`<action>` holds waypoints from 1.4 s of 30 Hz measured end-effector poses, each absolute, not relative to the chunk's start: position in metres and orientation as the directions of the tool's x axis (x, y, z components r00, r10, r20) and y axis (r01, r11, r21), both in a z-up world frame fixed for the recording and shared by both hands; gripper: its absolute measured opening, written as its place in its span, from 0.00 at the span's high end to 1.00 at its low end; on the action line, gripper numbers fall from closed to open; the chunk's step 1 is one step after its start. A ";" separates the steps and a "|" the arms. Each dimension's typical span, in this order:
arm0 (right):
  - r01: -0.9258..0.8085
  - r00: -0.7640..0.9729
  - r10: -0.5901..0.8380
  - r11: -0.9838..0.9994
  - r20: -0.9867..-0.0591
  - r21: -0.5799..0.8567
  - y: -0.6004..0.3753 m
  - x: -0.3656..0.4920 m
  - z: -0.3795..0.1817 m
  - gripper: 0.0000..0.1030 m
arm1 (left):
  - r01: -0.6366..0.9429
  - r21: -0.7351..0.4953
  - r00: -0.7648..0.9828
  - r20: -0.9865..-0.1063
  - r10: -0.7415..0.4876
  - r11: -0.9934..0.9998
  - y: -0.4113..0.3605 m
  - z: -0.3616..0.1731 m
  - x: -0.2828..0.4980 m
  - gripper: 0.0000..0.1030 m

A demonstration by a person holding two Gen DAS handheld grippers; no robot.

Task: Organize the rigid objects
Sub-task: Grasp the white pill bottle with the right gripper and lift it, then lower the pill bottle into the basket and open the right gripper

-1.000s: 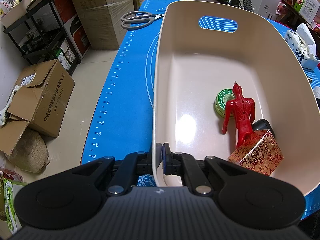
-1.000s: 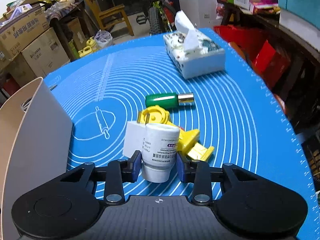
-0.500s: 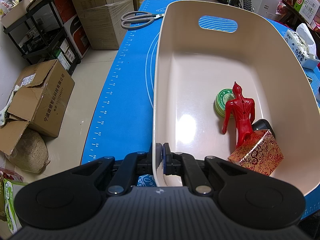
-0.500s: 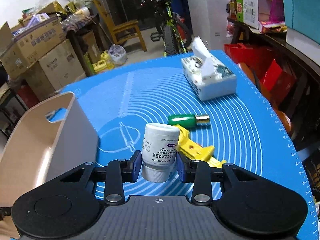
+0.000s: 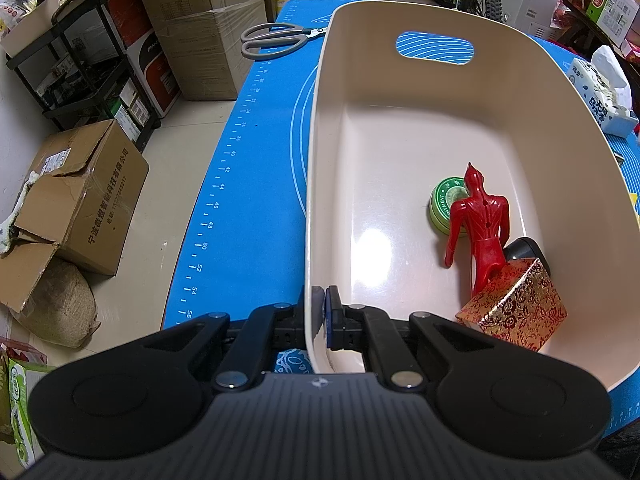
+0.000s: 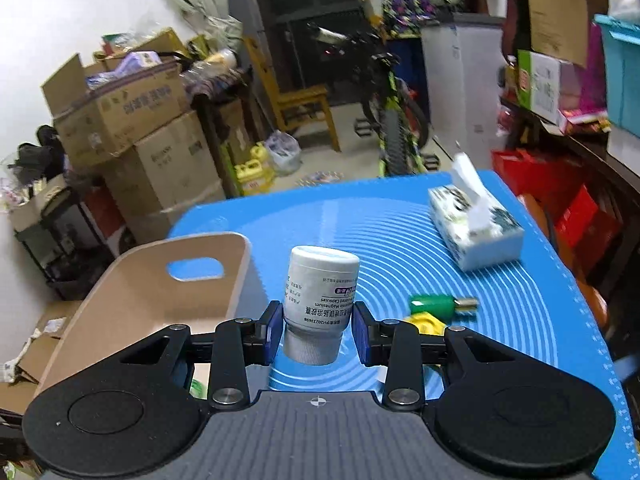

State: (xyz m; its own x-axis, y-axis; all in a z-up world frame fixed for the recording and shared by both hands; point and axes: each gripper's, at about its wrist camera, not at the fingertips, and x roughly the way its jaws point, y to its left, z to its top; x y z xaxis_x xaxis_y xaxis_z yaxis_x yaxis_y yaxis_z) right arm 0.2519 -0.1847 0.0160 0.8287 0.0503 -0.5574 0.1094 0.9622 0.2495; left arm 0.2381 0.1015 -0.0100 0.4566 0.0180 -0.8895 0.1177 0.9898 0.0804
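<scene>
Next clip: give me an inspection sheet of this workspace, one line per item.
Surface: blue mat, ring-printed.
Job's things: beige bin holds a green tin, red figure, patterned box; green bottle and yellow toy lie on the mat.
Clutter: scissors, tissue box.
Grippers: left tongs clamp the bin's wall; right tongs hold a white pill bottle above the mat.
Cables: nothing seen.
Surroundings: cardboard boxes, bicycle, chair.

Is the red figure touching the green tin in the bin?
Cannot tell. In the left wrist view the red figure overlaps the green tin, hiding any contact or gap.
</scene>
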 end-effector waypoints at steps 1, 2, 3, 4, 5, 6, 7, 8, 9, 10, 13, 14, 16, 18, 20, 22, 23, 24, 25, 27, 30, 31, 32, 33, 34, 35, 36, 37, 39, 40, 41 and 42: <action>0.099 0.834 0.057 0.963 -0.549 0.250 -0.181 0.252 0.019 0.58 | 0.118 0.081 0.457 -0.890 0.018 0.990 0.102 -0.010 0.238 0.92; 0.088 0.838 0.063 0.965 -0.542 0.249 -0.176 0.253 0.021 0.58 | 0.118 0.081 0.456 -0.890 0.018 0.990 0.102 -0.010 0.238 0.92; 0.079 0.841 0.069 0.965 -0.537 0.249 -0.172 0.253 0.023 0.58 | 0.118 0.081 0.456 -0.890 0.018 0.990 0.102 -0.010 0.238 0.92; 0.071 0.843 0.075 0.966 -0.533 0.249 -0.169 0.254 0.024 0.58 | 0.118 0.081 0.457 -0.890 0.018 0.990 0.102 -0.010 0.238 0.92; 0.062 0.845 0.082 0.966 -0.528 0.249 -0.165 0.255 0.026 0.58 | 0.118 0.081 0.457 -0.889 0.018 0.990 0.102 -0.010 0.238 0.92; 0.054 0.847 0.087 0.967 -0.524 0.248 -0.161 0.256 0.026 0.58 | 0.118 0.081 0.457 -0.889 0.019 0.990 0.102 -0.010 0.238 0.92; 0.045 0.848 0.093 0.969 -0.522 0.245 -0.157 0.257 0.027 0.58 | 0.118 0.081 0.457 -0.889 0.018 0.990 0.102 -0.010 0.238 0.92; 0.035 0.848 0.100 0.969 -0.521 0.243 -0.152 0.258 0.027 0.58 | 0.118 0.081 0.457 -0.889 0.018 0.990 0.102 -0.010 0.238 0.93; 0.024 0.847 0.109 0.970 -0.520 0.243 -0.148 0.258 0.027 0.58 | 0.118 0.081 0.457 -0.889 0.018 0.990 0.102 -0.010 0.238 0.92; 0.013 0.846 0.118 0.970 -0.520 0.241 -0.143 0.259 0.027 0.58 | 0.118 0.081 0.457 -0.889 0.018 0.990 0.102 -0.010 0.238 0.92; -0.023 0.840 0.138 0.976 -0.526 0.218 -0.127 0.260 0.027 0.58 | 0.118 0.081 0.457 -0.889 0.018 0.990 0.102 -0.010 0.238 0.93; -0.035 0.837 0.144 0.977 -0.528 0.211 -0.121 0.261 0.026 0.58 | 0.117 0.081 0.457 -0.889 0.019 0.990 0.102 -0.010 0.238 0.93; -0.061 0.830 0.159 0.979 -0.534 0.197 -0.108 0.262 0.025 0.58 | 0.118 0.082 0.457 -0.889 0.019 0.990 0.102 -0.010 0.238 0.93; -0.083 0.823 0.173 0.979 -0.541 0.188 -0.097 0.263 0.024 0.58 | 0.118 0.083 0.457 -0.889 0.020 0.990 0.101 -0.010 0.239 0.93; -0.102 0.817 0.182 0.980 -0.547 0.173 -0.086 0.263 0.023 0.58 | 0.119 0.084 0.457 -0.889 0.020 0.989 0.101 -0.010 0.239 0.93; -0.122 0.808 0.189 0.980 -0.557 0.155 -0.075 0.263 0.021 0.58 | 0.120 0.085 0.458 -0.889 0.021 0.989 0.101 -0.010 0.239 0.93; -0.130 0.804 0.192 0.980 -0.563 0.149 -0.070 0.264 0.020 0.58 | 0.121 0.085 0.458 -0.889 0.021 0.989 0.101 -0.009 0.239 0.93; -0.138 0.798 0.196 0.980 -0.570 0.144 -0.065 0.264 0.018 0.58 | 0.121 0.085 0.457 -0.889 0.020 0.989 0.102 -0.009 0.239 0.93; -0.144 0.791 0.199 0.980 -0.578 0.140 -0.062 0.265 0.017 0.58 | 0.121 0.085 0.457 -0.889 0.021 0.989 0.102 -0.009 0.239 0.93; -0.153 0.775 0.203 0.979 -0.598 0.134 -0.054 0.268 0.013 0.58 | 0.121 0.086 0.458 -0.889 0.021 0.989 0.102 -0.009 0.239 0.93; -0.166 0.749 0.207 0.978 -0.630 0.125 -0.043 0.274 0.007 0.58 | 0.121 0.087 0.458 -0.889 0.022 0.989 0.102 -0.010 0.239 0.93; -0.168 0.740 0.207 0.978 -0.640 0.122 -0.041 0.275 0.005 0.58 | 0.121 0.087 0.458 -0.889 0.022 0.989 0.101 -0.010 0.239 0.93; -0.171 0.729 0.206 0.978 -0.653 0.118 -0.038 0.276 0.003 0.58 | 0.121 0.087 0.458 -0.889 0.022 0.989 0.101 -0.010 0.239 0.93; -0.174 0.718 0.206 0.978 -0.665 0.115 -0.036 0.278 0.000 0.58 | 0.121 0.087 0.458 -0.889 0.022 0.989 0.102 -0.010 0.239 0.93; -0.175 0.707 0.204 0.978 -0.677 0.112 -0.033 0.280 -0.002 0.58 | 0.121 0.087 0.458 -0.889 0.022 0.989 0.101 -0.010 0.239 0.93; -0.176 0.694 0.200 0.979 -0.691 0.107 -0.031 0.282 -0.005 0.58 | 0.121 0.086 0.457 -0.889 0.022 0.989 0.102 -0.010 0.239 0.93; -0.178 0.680 0.197 0.979 -0.706 0.102 -0.030 0.283 -0.008 0.58 | 0.121 0.086 0.457 -0.889 0.022 0.989 0.102 -0.010 0.239 0.93; -0.180 0.667 0.194 0.979 -0.719 0.097 -0.028 0.285 -0.011 0.58 | 0.122 0.087 0.458 -0.889 0.022 0.989 0.101 -0.010 0.239 0.93; -0.187 0.640 0.189 0.979 -0.745 0.088 -0.025 0.288 -0.016 0.58 | 0.125 0.089 0.458 -0.889 0.022 0.988 0.101 -0.010 0.239 0.93; -0.187 0.632 0.184 0.979 -0.753 0.082 -0.024 0.289 -0.017 0.58 | 0.126 0.090 0.458 -0.888 0.022 0.988 0.100 -0.010 0.239 0.93; -0.187 0.626 0.178 0.979 -0.759 0.076 -0.024 0.290 -0.018 0.58 | 0.125 0.089 0.458 -0.888 0.021 0.988 0.100 -0.011 0.239 0.93; -0.187 0.621 0.174 0.980 -0.764 0.071 -0.023 0.290 -0.019 0.58 | 0.125 0.088 0.459 -0.888 0.021 0.988 0.100 -0.011 0.239 0.93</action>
State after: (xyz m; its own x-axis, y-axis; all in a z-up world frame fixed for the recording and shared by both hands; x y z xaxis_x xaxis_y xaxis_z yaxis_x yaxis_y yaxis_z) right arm 0.2902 -0.0230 -0.0193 0.6210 0.1744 -0.7642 -0.1875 0.9797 0.0713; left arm 0.2389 0.1004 -0.0109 0.4586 0.0208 -0.8884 0.1252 0.9882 0.0877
